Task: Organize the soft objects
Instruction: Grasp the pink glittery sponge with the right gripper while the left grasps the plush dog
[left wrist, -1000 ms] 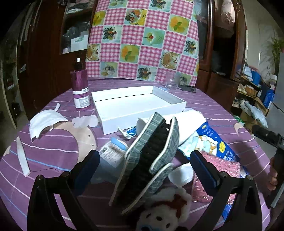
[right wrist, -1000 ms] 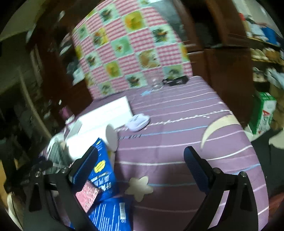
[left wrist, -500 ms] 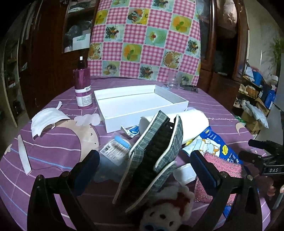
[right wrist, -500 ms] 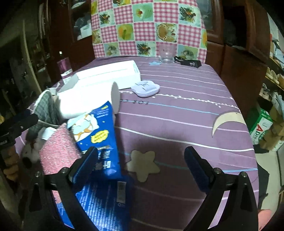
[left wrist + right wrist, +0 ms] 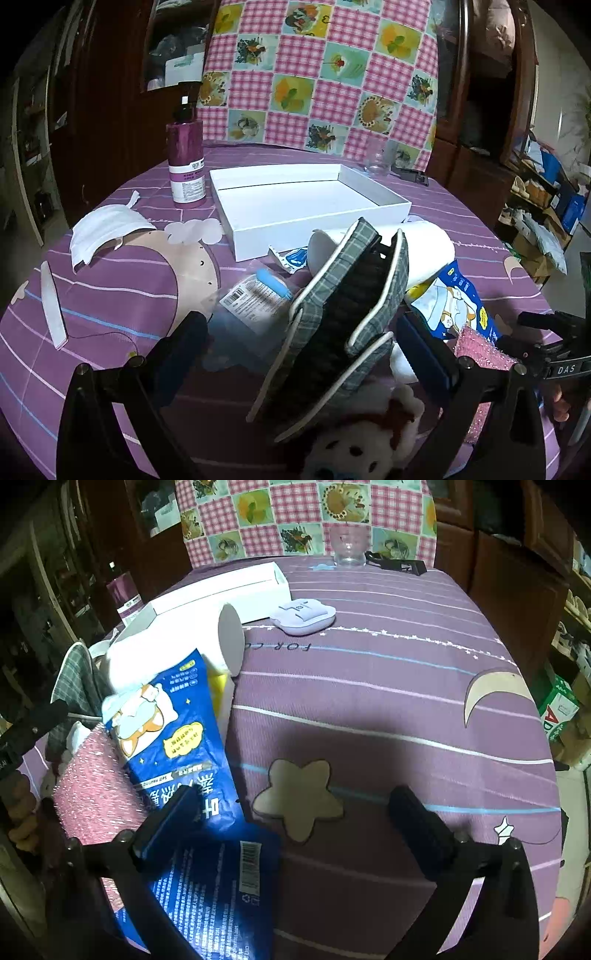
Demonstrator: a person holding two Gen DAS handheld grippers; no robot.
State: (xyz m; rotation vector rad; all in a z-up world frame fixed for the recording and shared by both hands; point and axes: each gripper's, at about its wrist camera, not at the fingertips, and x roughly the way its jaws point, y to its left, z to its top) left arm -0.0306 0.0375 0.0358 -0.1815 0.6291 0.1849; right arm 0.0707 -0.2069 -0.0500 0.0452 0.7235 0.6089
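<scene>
Reading "FOR", upside down, is printed beside the white roll [image 5: 177, 646]; only the right view shows it. Right gripper [image 5: 295, 812] jaws are opening, empty; left gripper [image 5: 303, 339] is spread around plaid slippers [image 5: 340, 325].

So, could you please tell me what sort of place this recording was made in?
Most likely a lived-in home, perhaps a dining or living room: a table under a purple tablecloth, a chair draped in patchwork fabric, and dark wooden cabinets behind.

plush toy [image 5: 354, 446] partly behind slippers [image 5: 340, 325]
</scene>
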